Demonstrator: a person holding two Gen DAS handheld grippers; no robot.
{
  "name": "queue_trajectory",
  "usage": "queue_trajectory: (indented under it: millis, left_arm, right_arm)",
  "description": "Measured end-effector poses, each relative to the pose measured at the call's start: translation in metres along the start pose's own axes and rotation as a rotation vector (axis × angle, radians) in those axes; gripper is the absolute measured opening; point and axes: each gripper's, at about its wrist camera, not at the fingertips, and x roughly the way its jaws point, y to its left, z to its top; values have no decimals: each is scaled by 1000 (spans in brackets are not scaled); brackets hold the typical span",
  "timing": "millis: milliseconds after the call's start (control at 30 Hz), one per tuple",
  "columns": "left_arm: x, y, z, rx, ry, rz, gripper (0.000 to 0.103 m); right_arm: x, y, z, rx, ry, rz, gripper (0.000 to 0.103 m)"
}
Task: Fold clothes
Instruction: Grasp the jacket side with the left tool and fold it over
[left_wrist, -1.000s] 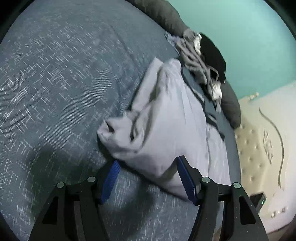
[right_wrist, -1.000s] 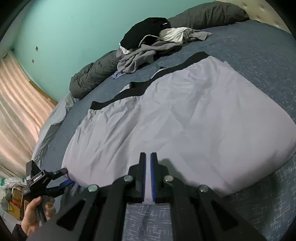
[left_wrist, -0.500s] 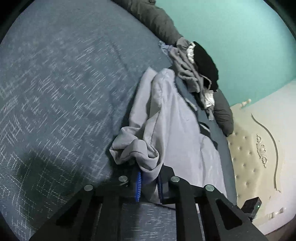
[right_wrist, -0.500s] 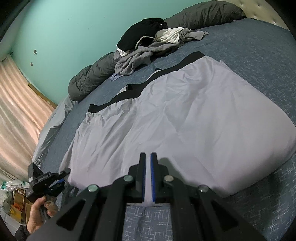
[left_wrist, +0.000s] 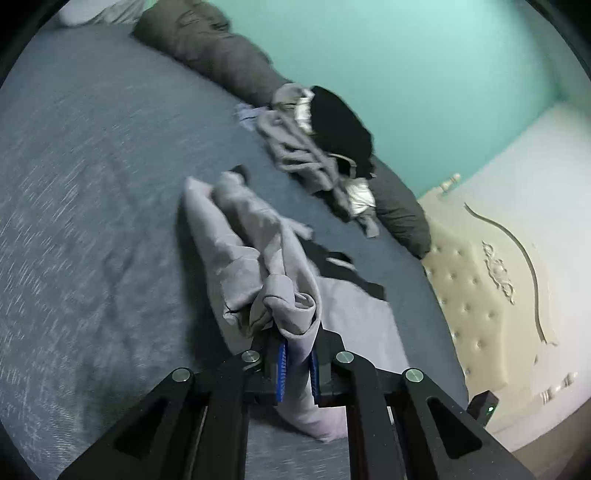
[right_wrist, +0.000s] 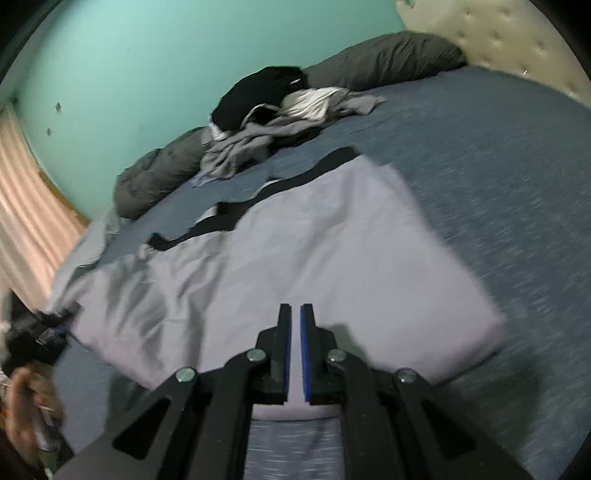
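A light grey garment with a black band along its far edge lies spread on the blue bed. My right gripper is shut on its near edge, and fabric shows between the pads. My left gripper holds a bunched corner of the garment lifted off the bed. Its jaws are closing, and the blue pads press on the fabric. In the right wrist view the left gripper shows at the far left, held by a hand.
A pile of grey, white and black clothes lies at the far side against dark grey pillows. A cream tufted headboard and a teal wall bound the bed. A striped curtain hangs at the left.
The left gripper closed on the garment's corner and rose with it, so the fabric now hangs bunched above the bed. The right gripper shifted slightly and stayed shut.
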Motion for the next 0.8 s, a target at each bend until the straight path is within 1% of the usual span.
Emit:
queue_trajectory:
  millis: [100, 167, 267, 333, 400, 467, 533, 600, 633, 700, 733, 767, 800]
  left_arm:
    - [12, -44, 9, 70, 10, -39, 9]
    - [26, -77, 8, 123, 22, -68, 9]
    - [61, -133, -6, 216, 66, -109, 9]
    - [85, -163, -23, 269, 106, -131, 9]
    - [115, -191, -45, 316, 164, -147, 9]
    - [149, -214, -71, 343, 239, -158, 9]
    - [183, -228, -101, 374, 333, -145, 10]
    - [205, -234, -123, 396, 408, -119, 12]
    - [212, -236, -130, 406, 433, -105, 15]
    - [211, -239, -135, 404, 441, -100, 22]
    - [206, -240, -134, 402, 431, -102, 32]
    - [198, -241, -131, 402, 413, -106, 48]
    - [192, -241, -126, 396, 394, -106, 54]
  right_arm:
    - [-9, -18, 2, 37, -14, -4, 4]
    - [-15, -29, 3, 59, -22, -11, 4]
    - [-24, -45, 4, 88, -36, -26, 4]
    - [-30, -55, 5, 108, -45, -34, 4]
    - [-35, -66, 6, 133, -51, -42, 4]
    - [-38, -73, 8, 155, -54, -43, 4]
    - [-40, -79, 9, 174, -57, -41, 4]
    - [-40, -83, 9, 183, -55, -37, 4]
    - [-41, -85, 10, 188, -55, -35, 4]
    - [-41, -88, 11, 195, -51, -28, 4]
    - [-41, -89, 11, 199, -50, -24, 4]
    - [-41, -90, 12, 204, -50, -19, 4]
    - [-42, -90, 13, 207, -52, -17, 4]
